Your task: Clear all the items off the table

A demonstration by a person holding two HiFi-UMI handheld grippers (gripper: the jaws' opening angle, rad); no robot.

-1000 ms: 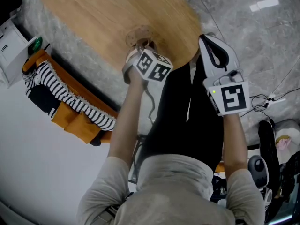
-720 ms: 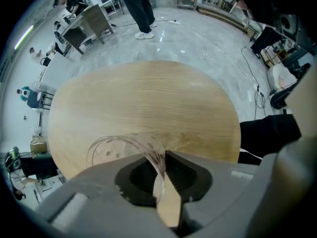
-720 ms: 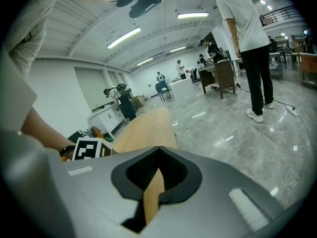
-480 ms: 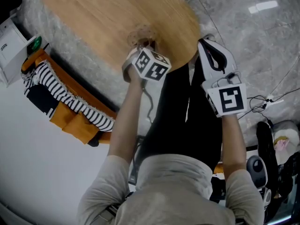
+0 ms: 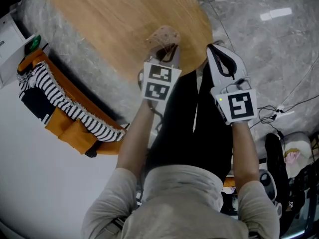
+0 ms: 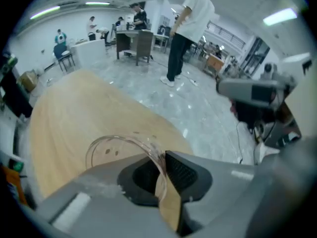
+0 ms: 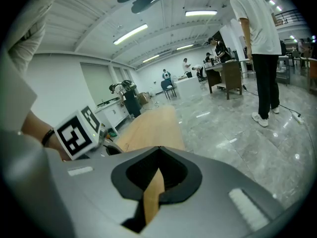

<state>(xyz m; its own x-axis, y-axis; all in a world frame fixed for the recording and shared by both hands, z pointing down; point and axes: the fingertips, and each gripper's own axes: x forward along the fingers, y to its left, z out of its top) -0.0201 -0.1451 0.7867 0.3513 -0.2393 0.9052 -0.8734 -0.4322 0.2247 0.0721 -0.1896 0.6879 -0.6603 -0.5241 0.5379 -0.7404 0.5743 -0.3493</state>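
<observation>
A clear plastic cup [image 5: 162, 37] hangs just over the near edge of the oval wooden table [image 5: 114, 19]. My left gripper [image 5: 167, 54] is shut on its rim. In the left gripper view the thin clear wall of the cup [image 6: 116, 148] runs between the closed jaws of the left gripper [image 6: 161, 167], with the table [image 6: 74, 108] behind. My right gripper [image 5: 215, 48] is held beside the table's right edge, over the person's dark trousers. Its jaws meet with nothing between them in the right gripper view [image 7: 158, 150], where the table [image 7: 148, 128] stretches away ahead.
A striped cloth on an orange bundle [image 5: 60, 103] lies on the floor left of the table, beside a white cabinet [image 5: 10, 39]. Cables [image 5: 284, 108] and bags [image 5: 294, 153] sit at the right. A person [image 7: 257, 48] stands on the marble floor beyond.
The left gripper has turned and shifted a little right and toward the table, carrying the clear cup with it. The right gripper has barely moved.
</observation>
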